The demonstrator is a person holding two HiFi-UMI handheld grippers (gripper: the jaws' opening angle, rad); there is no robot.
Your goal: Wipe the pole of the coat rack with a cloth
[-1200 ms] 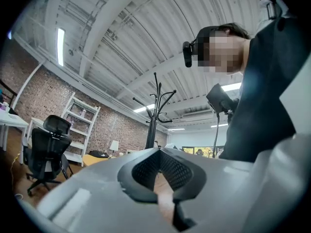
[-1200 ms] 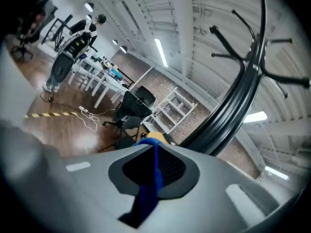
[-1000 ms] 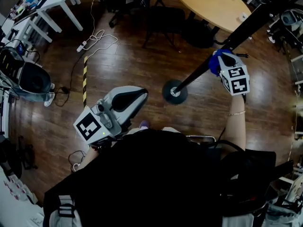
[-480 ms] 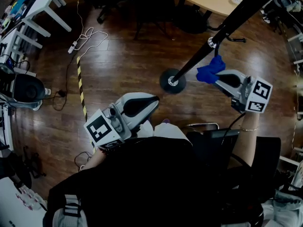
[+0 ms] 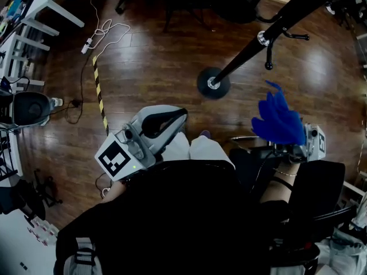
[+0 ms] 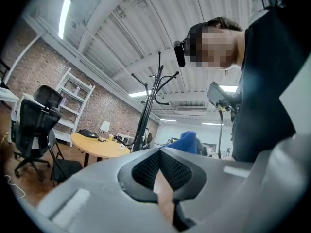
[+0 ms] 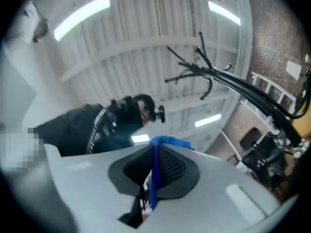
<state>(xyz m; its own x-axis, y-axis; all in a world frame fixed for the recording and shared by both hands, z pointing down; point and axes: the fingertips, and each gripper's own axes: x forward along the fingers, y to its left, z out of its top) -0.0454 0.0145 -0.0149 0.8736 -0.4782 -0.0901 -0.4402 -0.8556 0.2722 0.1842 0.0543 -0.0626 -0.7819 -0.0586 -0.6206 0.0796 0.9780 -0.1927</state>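
1. Toward one o'clock in the head view, the coat rack's black pole [image 5: 289, 17] slants up from its round base [image 5: 213, 83]. The blue cloth [image 5: 278, 122] bunches at three o'clock, clear of it.
2. Both gripper views show the hooked top [image 7: 199, 64] against the ceiling [image 7: 146, 33]; only the head view shows the base.
3. The right gripper [image 7: 154, 155] has its fingers clamped on the cloth. The left gripper [image 6: 159, 152] has its fingers together, holding nothing.

no words, numbers or brand names can be read anywhere. the only markings are black-and-white square code patterns, without letters, on a white marker cube [image 5: 116, 157] and a second white marker cube [image 5: 317, 144].
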